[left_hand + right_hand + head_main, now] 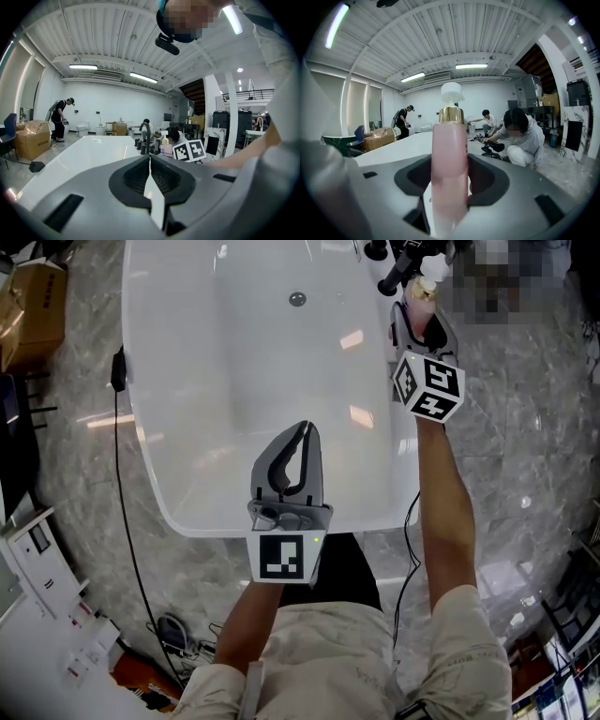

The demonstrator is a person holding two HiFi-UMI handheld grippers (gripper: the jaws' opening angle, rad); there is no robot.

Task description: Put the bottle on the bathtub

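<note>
A pink pump bottle with a gold collar and white pump head stands upright between the jaws of my right gripper, which is shut on it. In the head view that gripper holds the bottle over the right rim of the white bathtub, close to the black tap. My left gripper hovers over the near end of the tub, jaws together with nothing between them. The left gripper view shows its jaws meeting, with the bottle and the right gripper's marker cube beyond.
The black tap and its handles stand on the tub's right rim. A black cable runs along the marble floor at the left. Cardboard boxes sit at the far left. People crouch on the floor beyond the tub.
</note>
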